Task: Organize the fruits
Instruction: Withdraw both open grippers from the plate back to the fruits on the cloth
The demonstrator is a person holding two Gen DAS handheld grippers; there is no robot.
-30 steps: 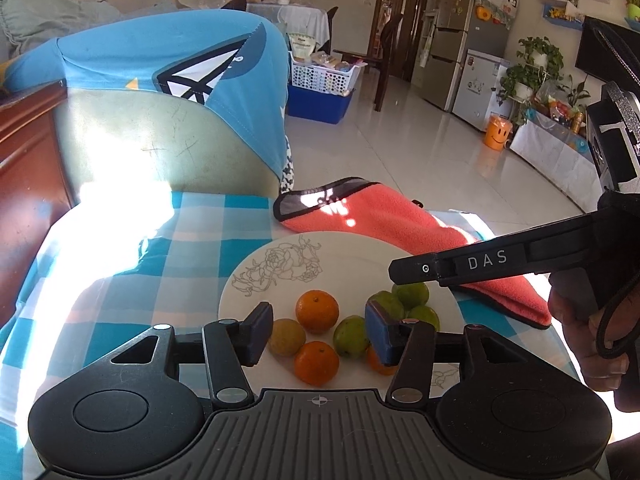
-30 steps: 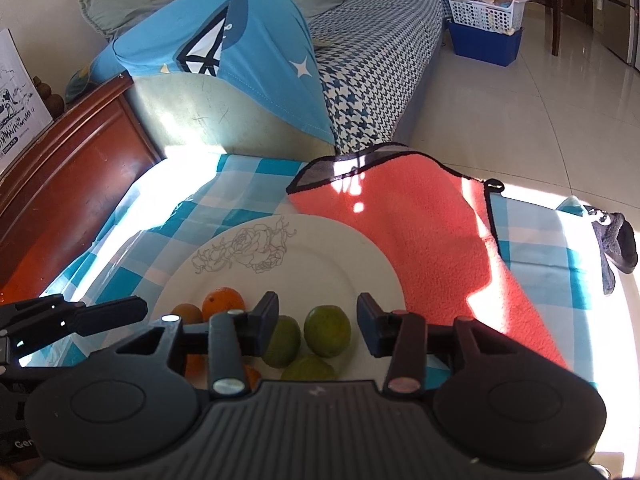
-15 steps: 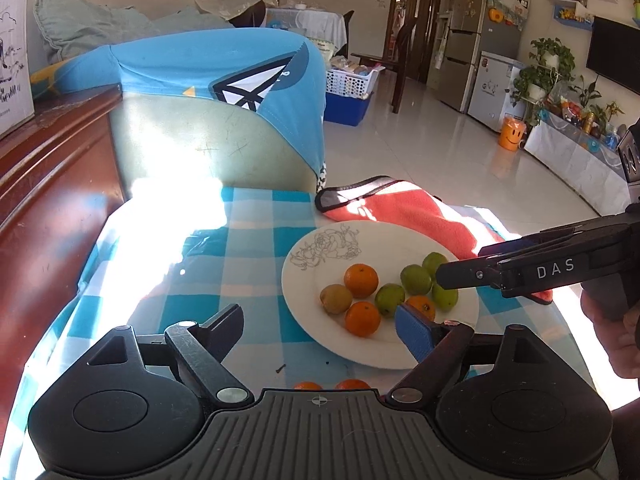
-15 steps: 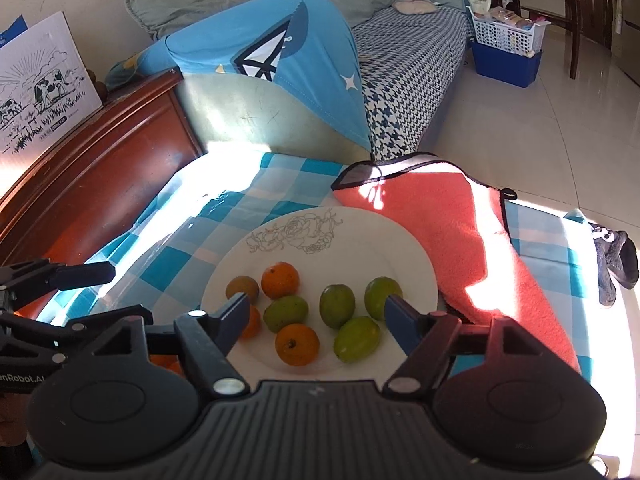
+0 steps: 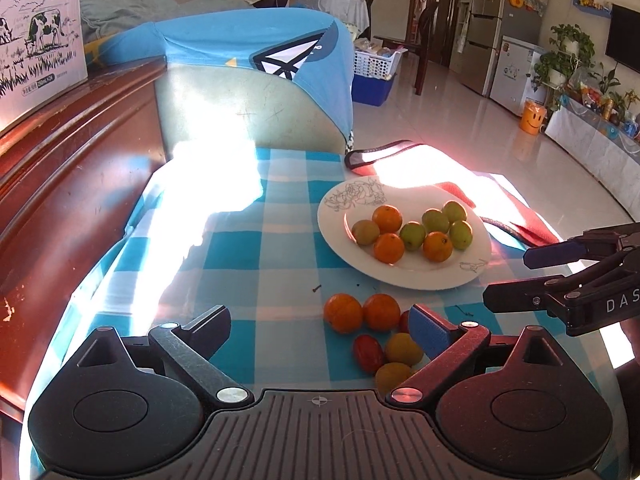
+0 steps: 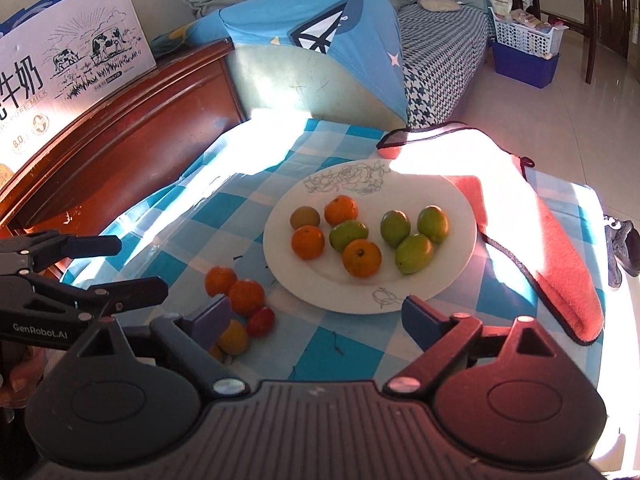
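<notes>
Left wrist view: the left tongs are released, jaws spread wide and holding nothing. They hover above the checked tabletop. A loose group of fruit lies just ahead of the right-hand jaw: two oranges touching side by side, a red fruit and two yellow fruits nearer the camera, partly hidden behind the blue pad. The group sits toward the right side of the jaw gap, not centred in it.

Farther ahead and to the right stands the white plate. It carries three oranges, four green fruits and one brownish fruit, all clustered near its middle. The right tongs enter from the right edge, level with the near rim of the plate, jaws apart and empty.

Right wrist view: the right tongs are released, jaws spread and empty. The plate lies directly ahead, its near rim between the two jaws. The loose oranges and the red fruit lie beside the left-hand jaw, off the plate and touching one another. The left tongs appear at the left edge, open, near that loose group. A red cloth lies to the right of the plate, its edge tucked under the rim.
</notes>
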